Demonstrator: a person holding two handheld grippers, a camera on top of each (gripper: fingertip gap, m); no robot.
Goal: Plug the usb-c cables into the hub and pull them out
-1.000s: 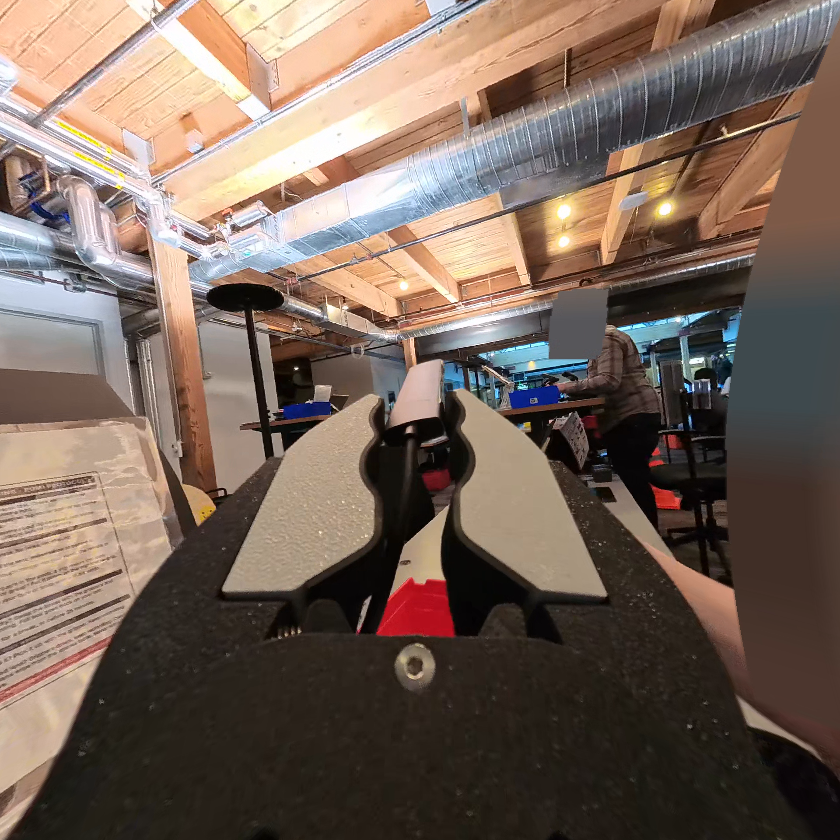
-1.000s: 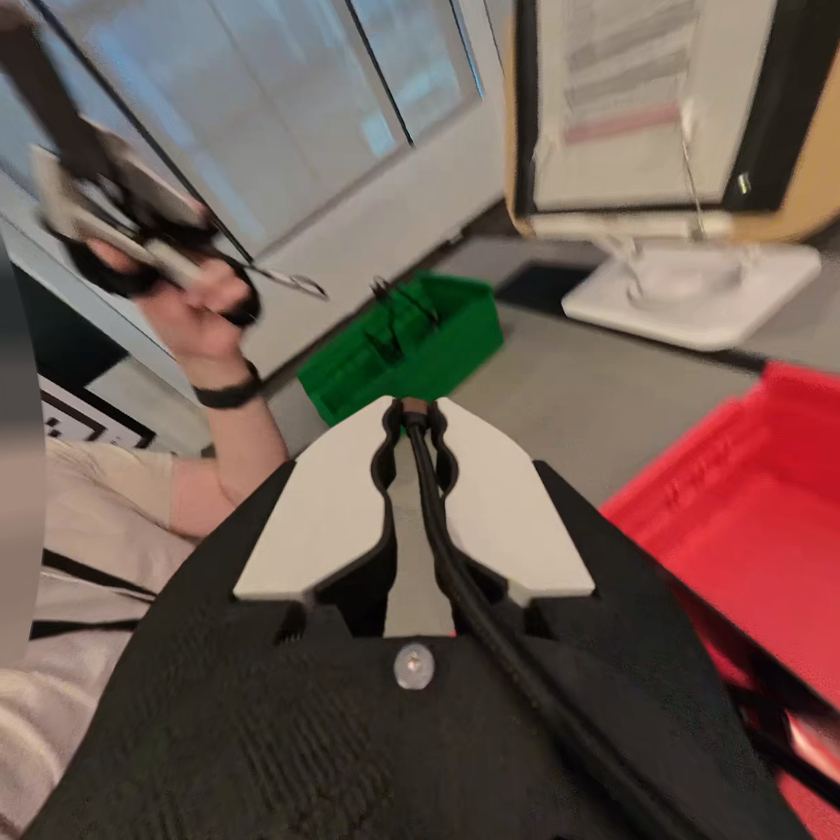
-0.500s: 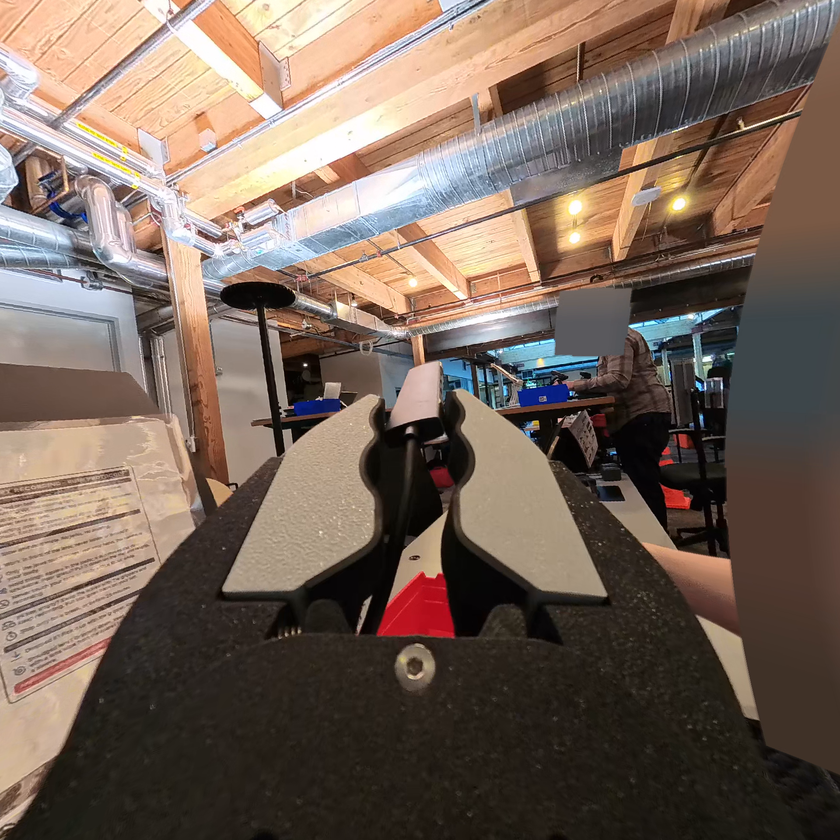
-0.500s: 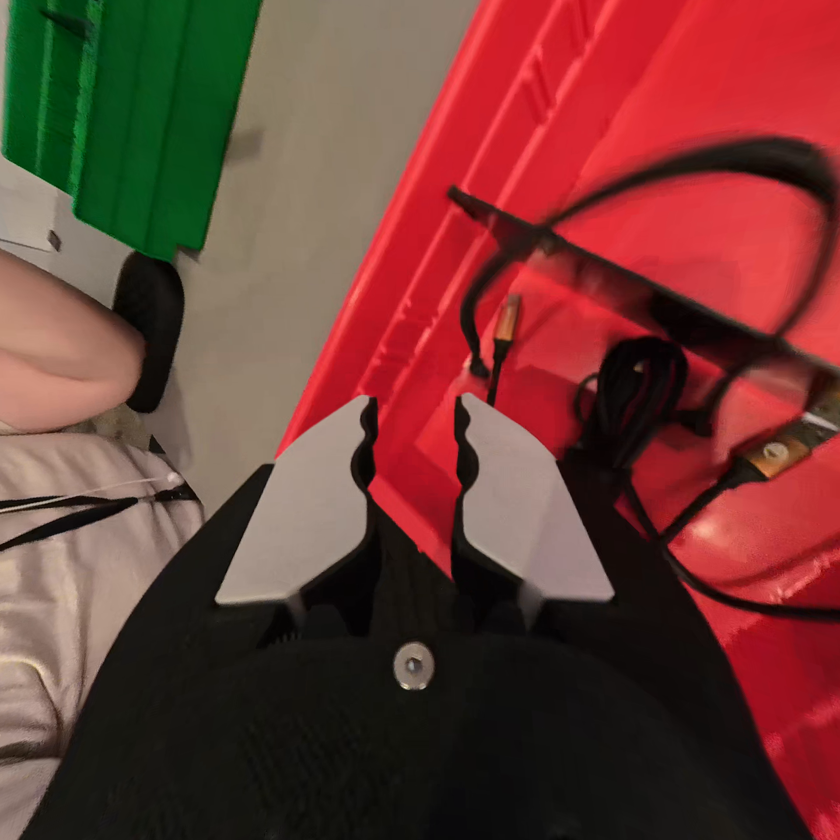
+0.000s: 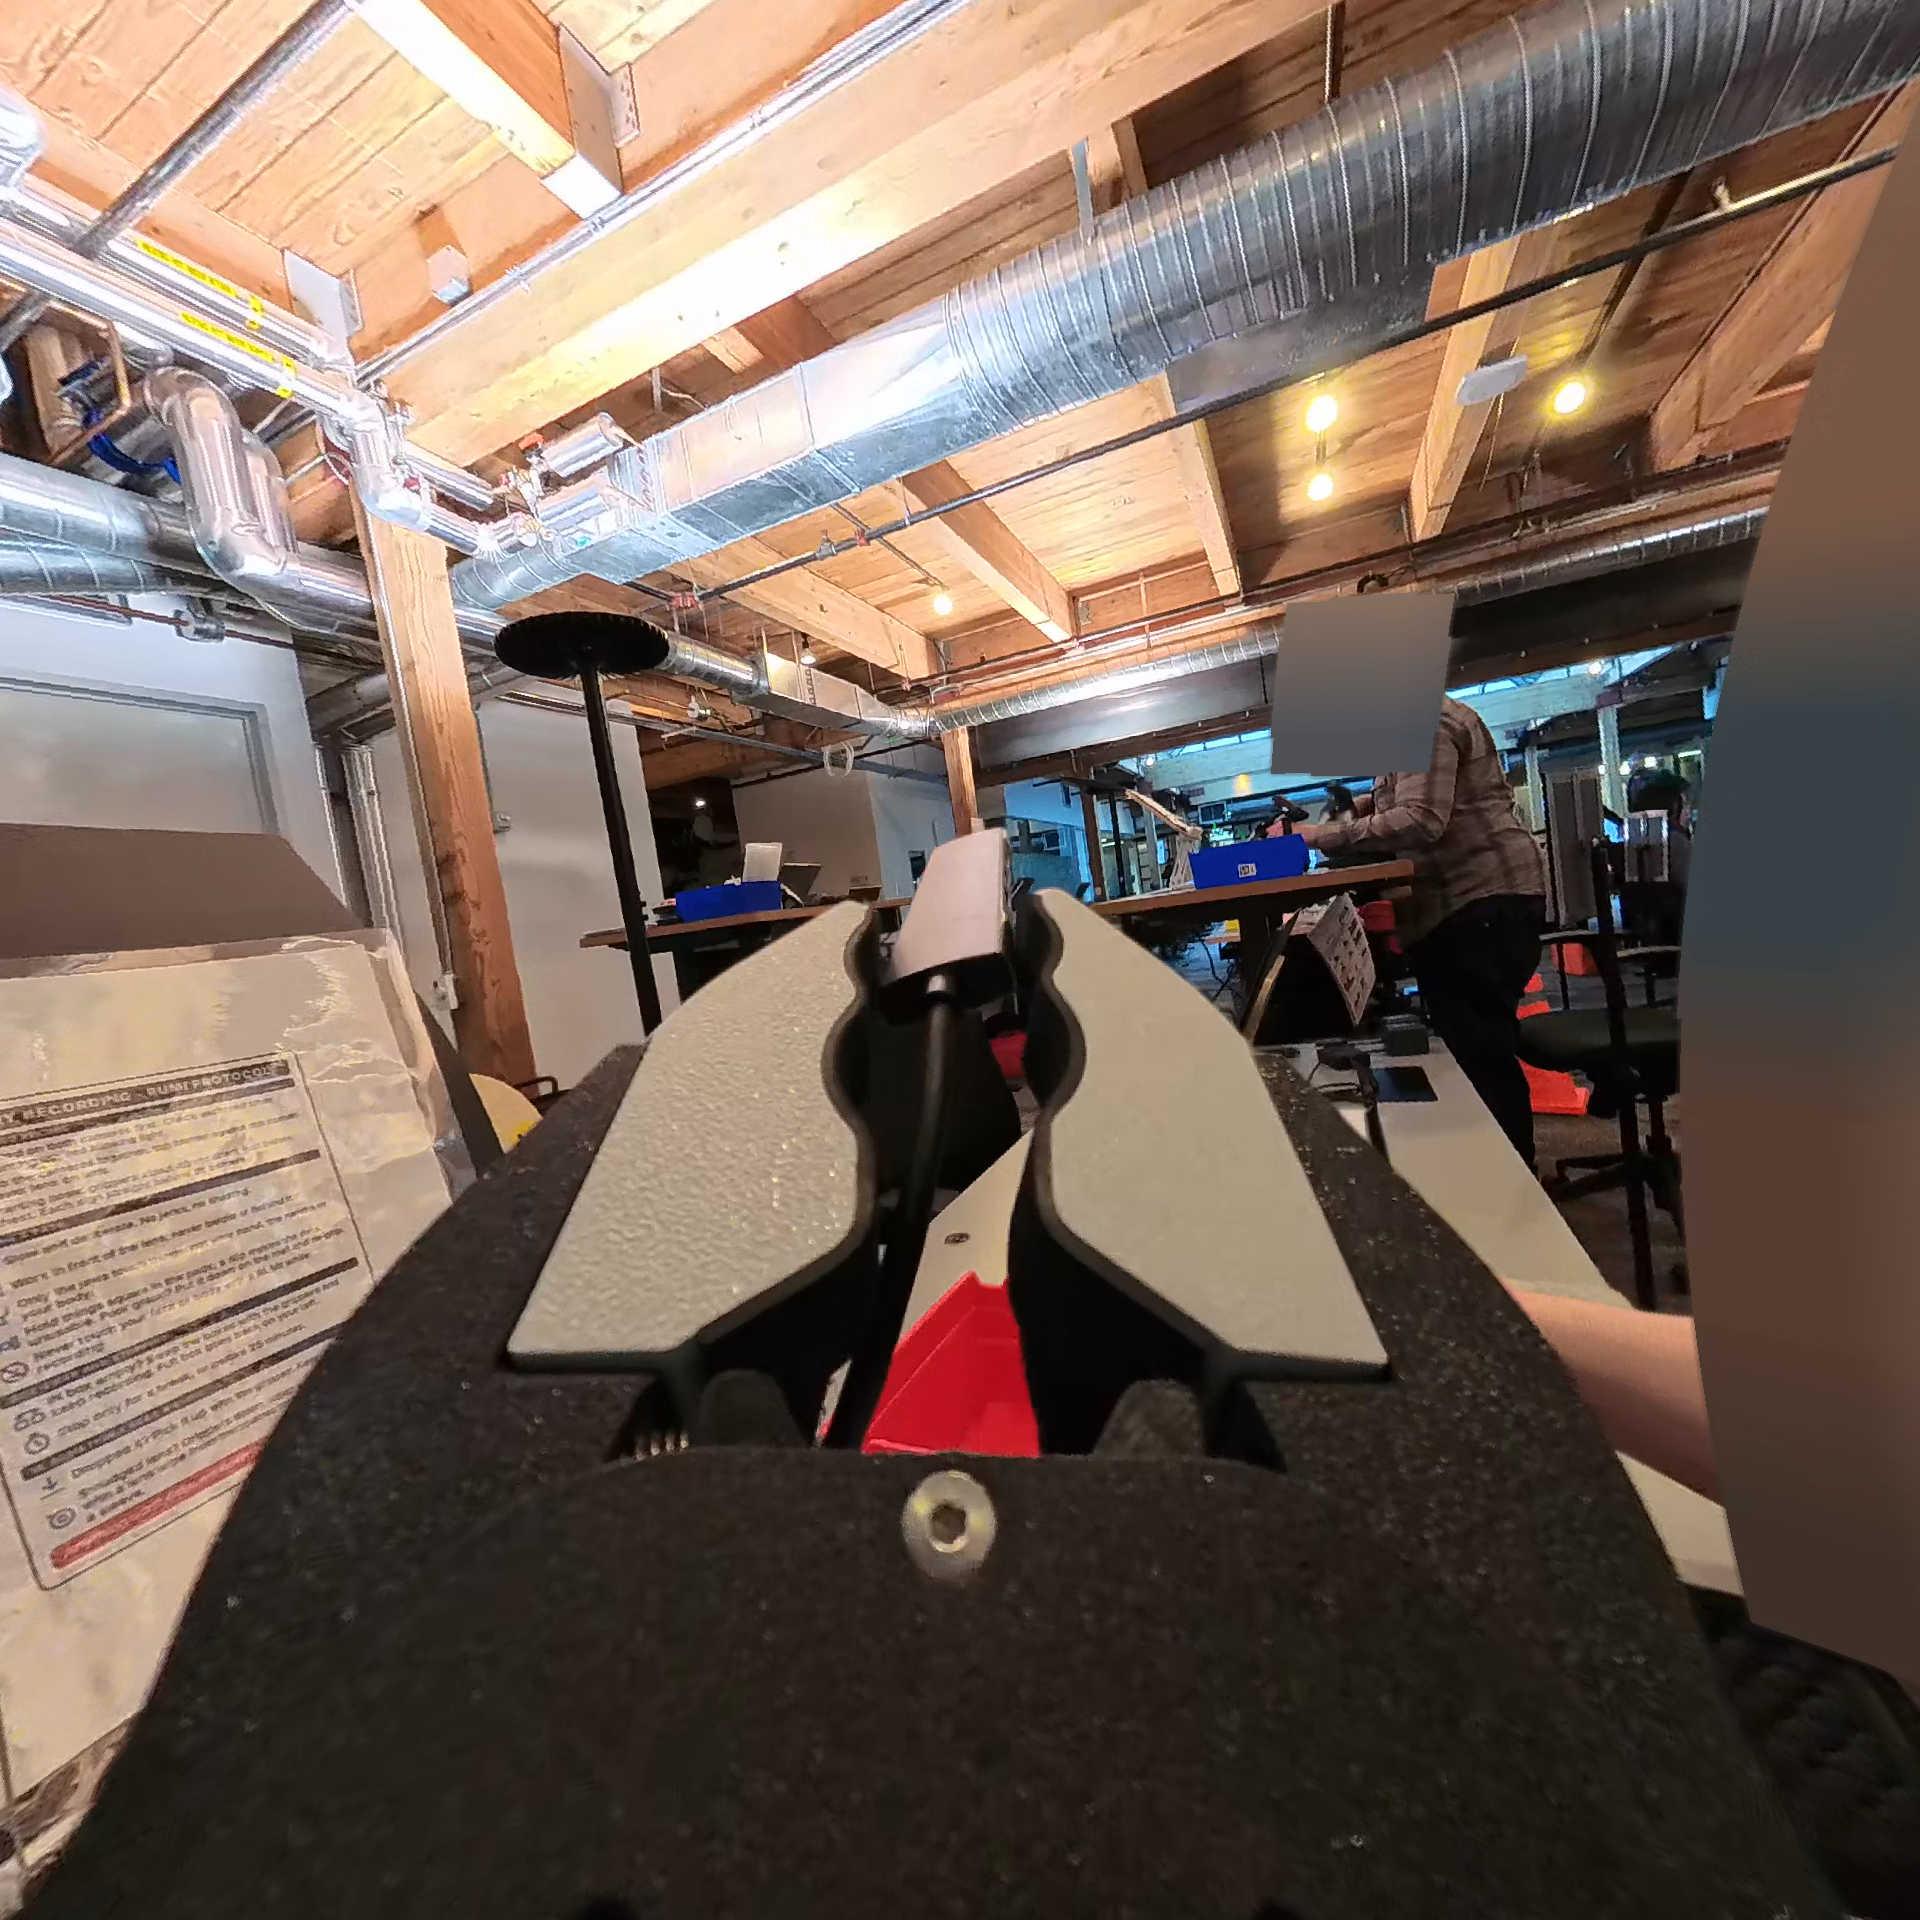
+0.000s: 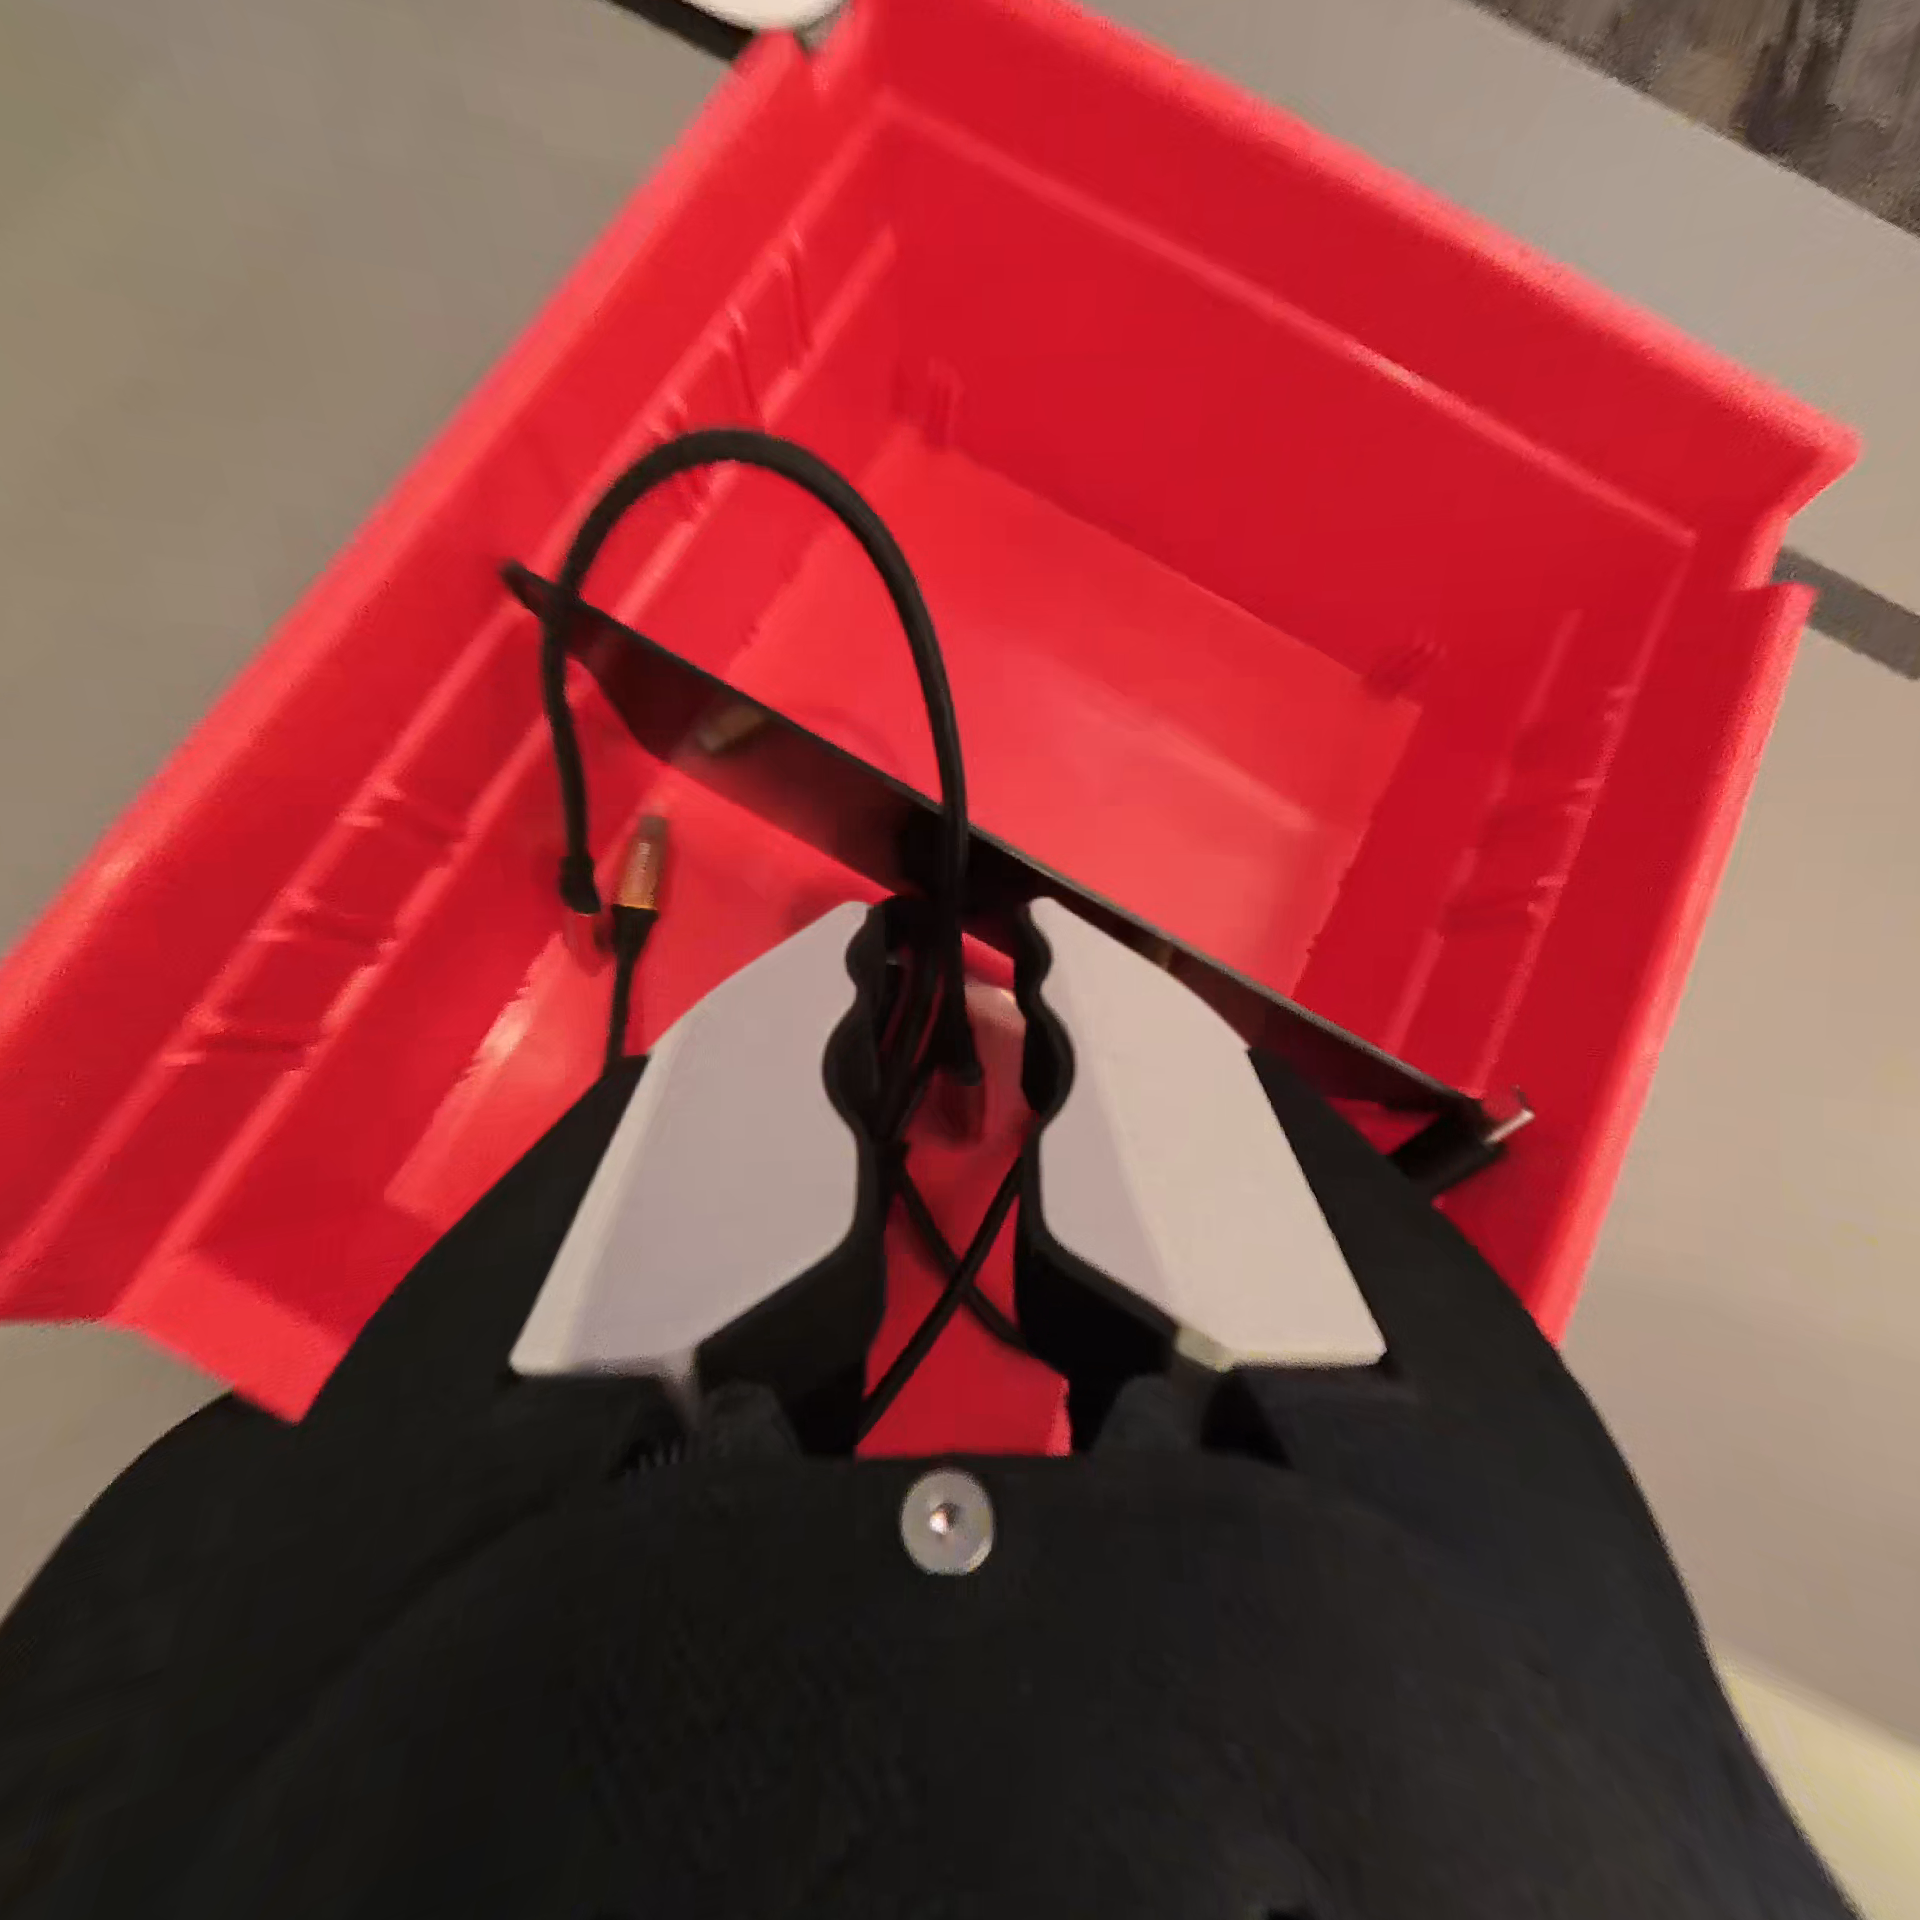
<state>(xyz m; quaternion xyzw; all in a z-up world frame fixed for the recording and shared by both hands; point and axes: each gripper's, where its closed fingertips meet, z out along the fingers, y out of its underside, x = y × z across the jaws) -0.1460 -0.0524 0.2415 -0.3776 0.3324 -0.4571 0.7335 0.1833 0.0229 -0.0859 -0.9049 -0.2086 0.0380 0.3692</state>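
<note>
Grey hub (image 5: 951,904) clamped upright in left gripper (image 5: 948,940), tips pinched on its near end, own black lead (image 5: 904,1195) trailing down between the fingers, no other cable seen plugged in from this view. Red bin (image 6: 1558,499) under right gripper (image 6: 948,940), jaws apart over a tangle of black usb-c cables (image 6: 914,665) draped across the black divider (image 6: 779,748), one gold plug (image 6: 639,868) lying far left; contact with the strands unclear through blur. Judged between cycles: cable back in bin, next pick and insertion still to do.
</note>
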